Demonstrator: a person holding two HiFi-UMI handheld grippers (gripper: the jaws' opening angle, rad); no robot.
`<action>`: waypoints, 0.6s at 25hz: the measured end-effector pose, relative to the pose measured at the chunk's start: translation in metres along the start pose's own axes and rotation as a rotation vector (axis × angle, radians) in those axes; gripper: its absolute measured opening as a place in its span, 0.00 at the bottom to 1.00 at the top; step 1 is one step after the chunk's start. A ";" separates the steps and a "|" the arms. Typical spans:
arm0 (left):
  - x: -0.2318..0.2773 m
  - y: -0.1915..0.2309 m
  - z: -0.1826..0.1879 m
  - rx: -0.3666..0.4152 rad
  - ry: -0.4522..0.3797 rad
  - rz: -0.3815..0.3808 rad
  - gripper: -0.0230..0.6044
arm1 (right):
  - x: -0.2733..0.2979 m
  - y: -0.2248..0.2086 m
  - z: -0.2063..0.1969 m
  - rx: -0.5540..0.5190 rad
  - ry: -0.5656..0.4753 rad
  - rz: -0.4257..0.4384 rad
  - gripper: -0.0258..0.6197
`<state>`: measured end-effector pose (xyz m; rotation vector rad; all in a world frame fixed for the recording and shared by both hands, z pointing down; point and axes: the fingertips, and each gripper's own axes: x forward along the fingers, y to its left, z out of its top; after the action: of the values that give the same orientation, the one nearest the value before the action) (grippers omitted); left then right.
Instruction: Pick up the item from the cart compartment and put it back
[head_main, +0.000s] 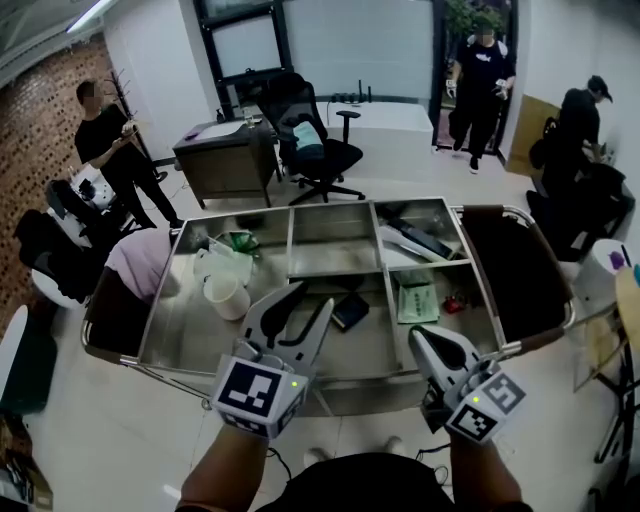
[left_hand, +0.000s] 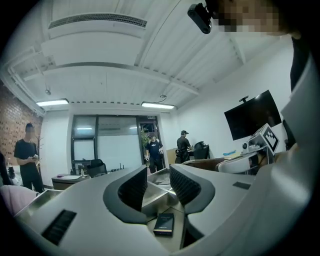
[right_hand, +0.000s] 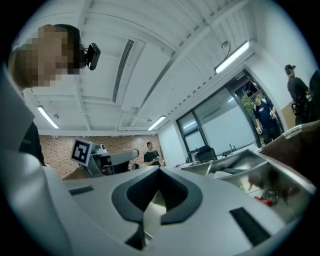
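The step in hand appears to be the approach for the pick: nothing is lifted yet. The task's thing, as I judge it, is the flat black box (head_main: 350, 310). It lies on the steel floor of the front middle compartment of the cart (head_main: 300, 207), just right of the left gripper (head_main: 315, 297) and a little ahead of its tips.

The left gripper has its jaws apart, with only air between them. In the left gripper view the box shows below the gap, not inside it. The right gripper (head_main: 420, 338) has its jaws together and carries nothing.

The next move probably calls for tipping the left gripper down and lowering it until the jaws stand on both sides of the box, then closing them on its narrow sides (a flat thing on smooth steel may slide away).

Both grippers are held level, side by side above the near rim of the cart. The left one reaches further over the compartment.
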<state>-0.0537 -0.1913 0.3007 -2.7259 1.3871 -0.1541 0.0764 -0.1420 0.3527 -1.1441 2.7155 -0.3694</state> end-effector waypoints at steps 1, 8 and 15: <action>0.005 0.000 0.000 0.005 0.011 -0.010 0.26 | 0.000 0.000 0.000 0.000 0.000 -0.002 0.06; 0.041 0.003 -0.003 0.024 0.091 -0.079 0.31 | -0.004 -0.002 0.002 -0.010 0.001 -0.009 0.06; 0.078 0.008 -0.022 0.014 0.205 -0.121 0.35 | -0.005 -0.003 0.004 -0.021 0.006 -0.016 0.06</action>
<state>-0.0174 -0.2598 0.3258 -2.8501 1.2571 -0.4614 0.0826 -0.1415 0.3500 -1.1730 2.7231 -0.3486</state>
